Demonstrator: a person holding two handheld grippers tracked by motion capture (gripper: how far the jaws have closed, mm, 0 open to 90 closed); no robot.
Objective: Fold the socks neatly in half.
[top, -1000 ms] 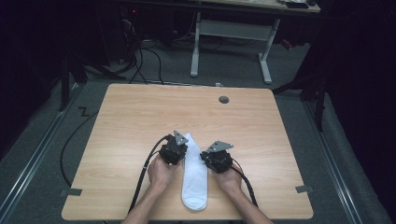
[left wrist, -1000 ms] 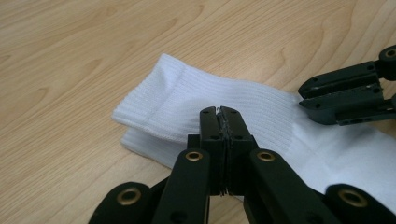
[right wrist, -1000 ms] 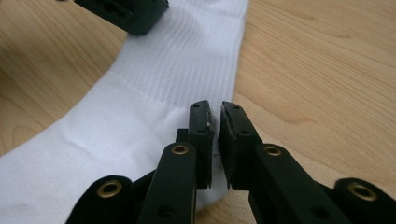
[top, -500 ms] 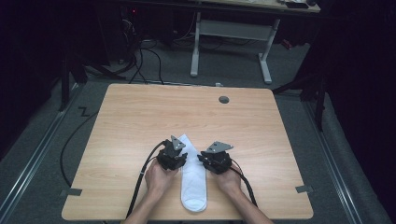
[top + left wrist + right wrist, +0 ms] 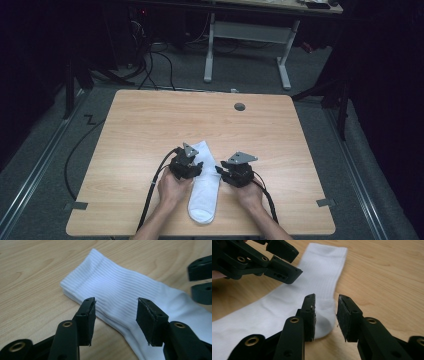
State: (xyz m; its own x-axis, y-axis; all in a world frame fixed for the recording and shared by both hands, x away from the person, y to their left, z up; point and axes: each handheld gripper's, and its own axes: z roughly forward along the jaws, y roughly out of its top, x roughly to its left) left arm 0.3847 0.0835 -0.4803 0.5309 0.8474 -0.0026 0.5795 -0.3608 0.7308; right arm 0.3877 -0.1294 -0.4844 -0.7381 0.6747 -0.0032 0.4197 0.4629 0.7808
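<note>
A white sock point(image 5: 204, 186) lies flat on the wooden table point(image 5: 150, 125), its ribbed cuff point(image 5: 86, 281) pointing away from the person and its toe near the front edge. My left gripper point(image 5: 192, 167) sits at the sock's left side, open, its jaws straddling the ribbed leg point(image 5: 115, 315) just above the fabric. My right gripper point(image 5: 220, 172) is at the sock's right side, open by a narrower gap, over the heel edge point(image 5: 325, 315). Nothing is held. In the right gripper view the left gripper point(image 5: 274, 262) hangs above the sock point(image 5: 287, 302).
A round cable hole point(image 5: 240, 106) sits near the table's far edge. Black cables point(image 5: 150, 195) trail from the grippers off the front. Beyond the table stands a desk frame with white legs point(image 5: 282, 60) and floor cables.
Both grippers have drifted slightly toward the person along the sock; the sock has stayed where it was.
</note>
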